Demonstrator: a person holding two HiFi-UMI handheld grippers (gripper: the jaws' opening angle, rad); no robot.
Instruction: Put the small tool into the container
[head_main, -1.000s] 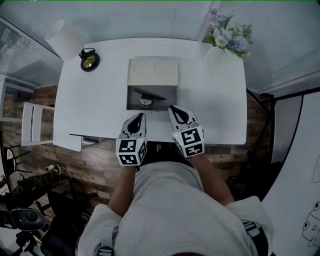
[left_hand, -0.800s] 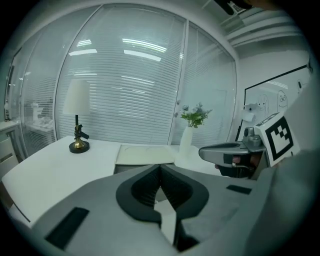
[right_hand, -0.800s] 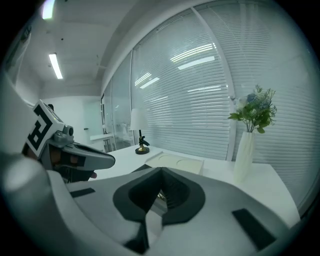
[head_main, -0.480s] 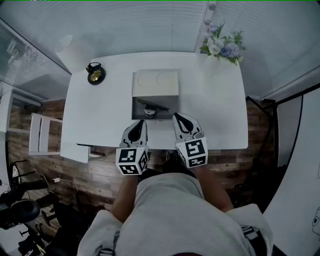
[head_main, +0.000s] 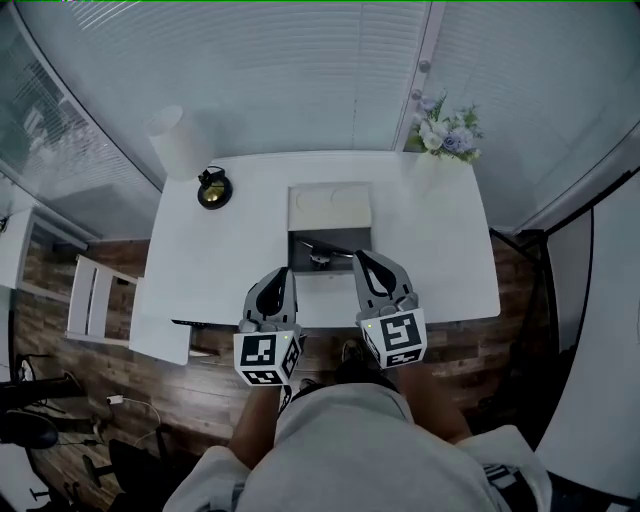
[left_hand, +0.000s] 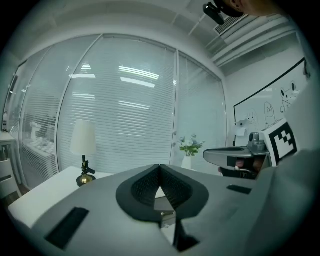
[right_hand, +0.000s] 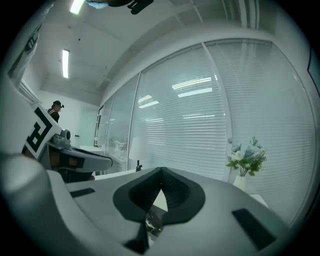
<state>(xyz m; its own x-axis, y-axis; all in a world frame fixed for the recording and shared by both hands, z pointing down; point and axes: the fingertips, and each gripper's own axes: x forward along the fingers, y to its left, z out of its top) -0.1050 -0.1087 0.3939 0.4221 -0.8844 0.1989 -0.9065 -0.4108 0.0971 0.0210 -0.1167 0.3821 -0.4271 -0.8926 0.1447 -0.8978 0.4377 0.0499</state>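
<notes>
A grey open container (head_main: 345, 262) stands on the white table (head_main: 225, 250), its cream lid (head_main: 330, 207) folded back behind it. Inside lies the small dark tool (head_main: 322, 249) with a round metal part. My left gripper (head_main: 282, 273) hovers above the table's near edge, left of the container, shut and empty. My right gripper (head_main: 361, 259) hangs level with it at the container's right front corner, also shut with nothing held. In the left gripper view the left gripper's (left_hand: 160, 166) jaws meet at the tip; the right gripper (right_hand: 161, 170) shows the same in its own view.
A white lamp (head_main: 178, 140) with a black and gold base (head_main: 213, 190) stands at the table's far left. A vase of flowers (head_main: 446, 135) is at the far right. A white chair (head_main: 95, 300) sits left of the table. Blinds cover the window behind.
Both grippers have risen together, staying shut and side by side. The table looks smaller and further off in the head view, and more of the window shows.
</notes>
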